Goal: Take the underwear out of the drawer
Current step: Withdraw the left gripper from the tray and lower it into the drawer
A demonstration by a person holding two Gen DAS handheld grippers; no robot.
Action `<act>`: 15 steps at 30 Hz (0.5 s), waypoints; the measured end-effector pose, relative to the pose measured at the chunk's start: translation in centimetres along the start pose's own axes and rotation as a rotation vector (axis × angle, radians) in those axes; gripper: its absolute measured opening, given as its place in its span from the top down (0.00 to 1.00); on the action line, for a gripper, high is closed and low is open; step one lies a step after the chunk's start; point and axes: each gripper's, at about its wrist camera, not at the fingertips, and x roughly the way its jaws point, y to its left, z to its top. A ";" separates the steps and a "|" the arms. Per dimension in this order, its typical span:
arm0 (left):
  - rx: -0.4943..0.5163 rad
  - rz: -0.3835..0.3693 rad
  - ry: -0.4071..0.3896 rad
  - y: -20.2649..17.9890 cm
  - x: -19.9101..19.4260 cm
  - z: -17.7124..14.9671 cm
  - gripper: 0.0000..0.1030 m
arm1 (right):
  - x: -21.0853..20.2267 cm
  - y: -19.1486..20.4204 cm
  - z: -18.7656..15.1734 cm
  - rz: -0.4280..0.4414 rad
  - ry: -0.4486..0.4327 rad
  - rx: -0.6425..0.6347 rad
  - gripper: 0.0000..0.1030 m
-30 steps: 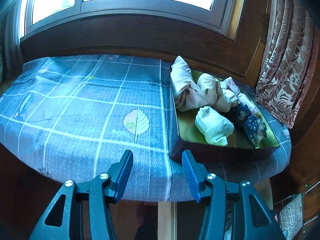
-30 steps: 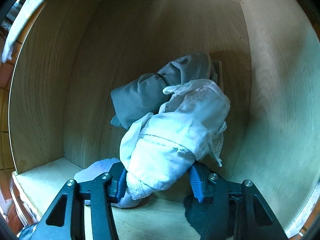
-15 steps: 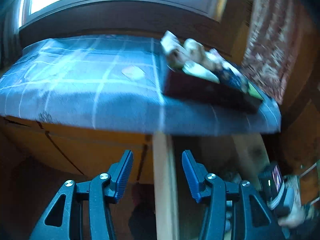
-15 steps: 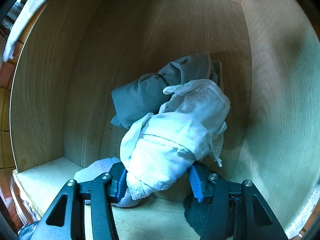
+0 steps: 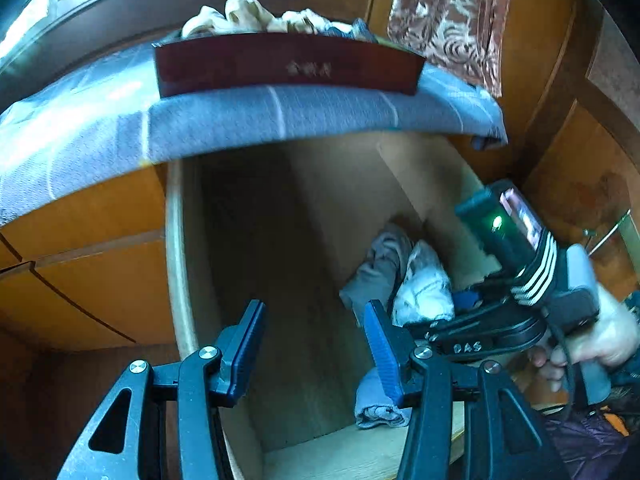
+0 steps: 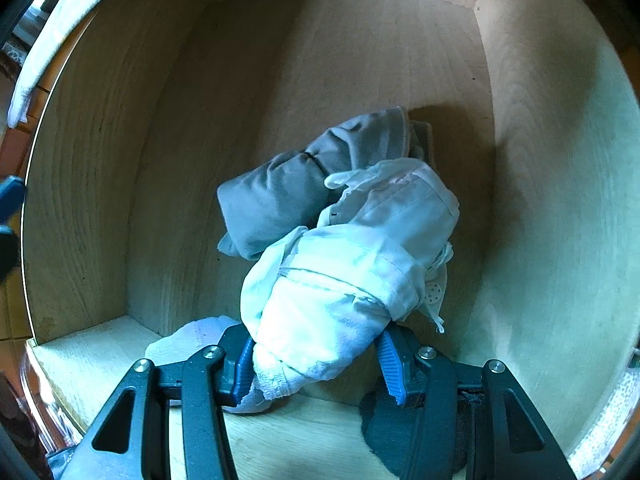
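Observation:
The wooden drawer [image 6: 100, 200] stands pulled out, its pale rim [image 5: 176, 260] in the left wrist view. Inside lie a white underwear bundle [image 6: 352, 260], a grey folded piece [image 6: 280, 192] behind it, a pale lilac piece [image 6: 188, 340] and a dark cloth [image 6: 384, 424] at the front. My right gripper [image 6: 316, 344] is shut on the near end of the white bundle [image 5: 424, 284], both blue pads against the cloth. A hand [image 5: 600, 332] holds that gripper at the drawer's right. My left gripper [image 5: 314, 312] hangs open over the drawer, nothing between its fingers.
Above the drawer a blue checked cloth [image 5: 280, 116] covers the top. On it stands a dark red tray [image 5: 288, 66] heaped with clothes. A patterned curtain [image 5: 440, 12] hangs at the back right. Orange cabinet fronts [image 5: 80, 280] lie left of the drawer.
My left gripper has dropped and tilted down from the checked top and the tray to over the open drawer. The right gripper and the white bundle have not moved.

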 end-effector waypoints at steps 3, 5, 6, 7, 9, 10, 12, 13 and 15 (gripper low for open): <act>-0.001 0.004 0.022 0.1 0.7 -0.2 0.50 | -0.1 -0.2 -0.1 0.000 -0.005 0.002 0.49; 0.006 0.010 0.040 0.0 1.2 -0.6 0.50 | -0.2 -0.2 -0.2 0.000 -0.008 0.000 0.50; 0.010 0.014 0.049 0.0 1.3 -1.0 0.50 | -0.3 -0.1 -0.2 -0.004 -0.010 -0.004 0.50; 0.015 0.018 0.060 -0.1 1.6 -1.2 0.50 | -0.4 0.1 -0.3 -0.012 -0.013 -0.011 0.50; 0.028 0.026 0.082 -0.2 2.1 -1.4 0.50 | -0.5 0.0 -0.3 -0.023 -0.020 -0.019 0.49; 0.037 0.032 0.096 -0.4 2.4 -1.6 0.50 | -0.3 0.0 -0.4 -0.027 -0.023 -0.017 0.50; 0.051 0.043 0.119 -0.6 2.9 -2.0 0.50 | -0.6 0.1 -0.6 -0.035 -0.031 -0.014 0.49; 0.061 0.045 0.138 -0.8 3.3 -2.1 0.50 | -0.8 0.0 -0.7 -0.040 -0.041 -0.018 0.49; 0.075 0.047 0.166 -1.1 3.8 -2.4 0.50 | -1.2 0.1 -1.0 -0.058 -0.061 -0.028 0.50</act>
